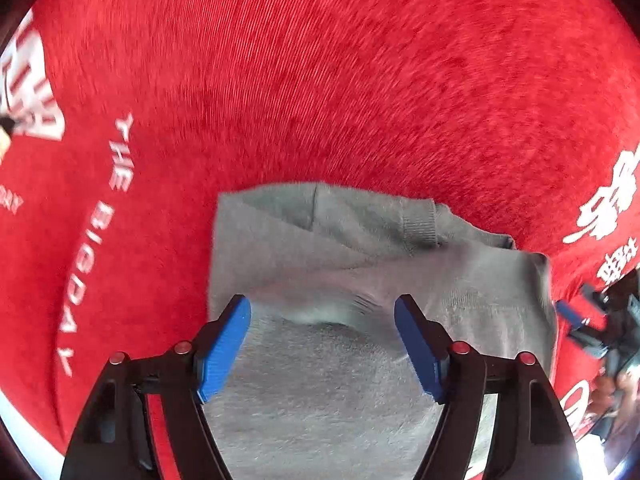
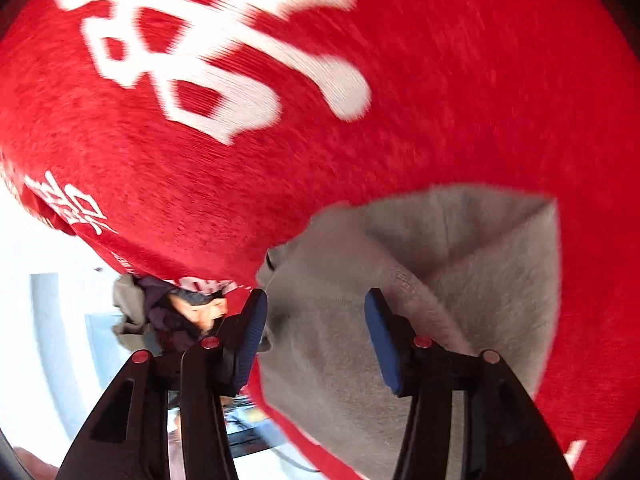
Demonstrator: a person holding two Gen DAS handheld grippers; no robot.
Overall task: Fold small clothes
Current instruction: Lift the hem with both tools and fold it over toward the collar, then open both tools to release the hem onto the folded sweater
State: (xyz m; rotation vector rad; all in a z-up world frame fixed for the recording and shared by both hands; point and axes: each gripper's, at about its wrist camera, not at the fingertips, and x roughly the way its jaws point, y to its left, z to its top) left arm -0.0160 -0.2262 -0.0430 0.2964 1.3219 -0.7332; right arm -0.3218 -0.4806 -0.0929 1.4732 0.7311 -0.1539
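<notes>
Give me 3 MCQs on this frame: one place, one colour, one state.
1. What does the grey garment lie on?
A. red cloth with white lettering
B. bare wood
C. a blue tray

2. What colour are the finger pads?
A. green
B. blue
C. yellow

3. How does the left gripper stand?
A. shut on the garment
B. open above the garment
C. out of view

Key: 1 A, red cloth surrounds the garment; 2 B, blue pads in both views; 3 B, pads stand apart, pressing nothing.

Grey garment (image 1: pixel 340 380): near end cut off by the frame's bottom edge.
White lettering (image 2: pixel 224 48) on red cloth (image 1: pixel 320 80): motion-blurred, partly cropped.
</notes>
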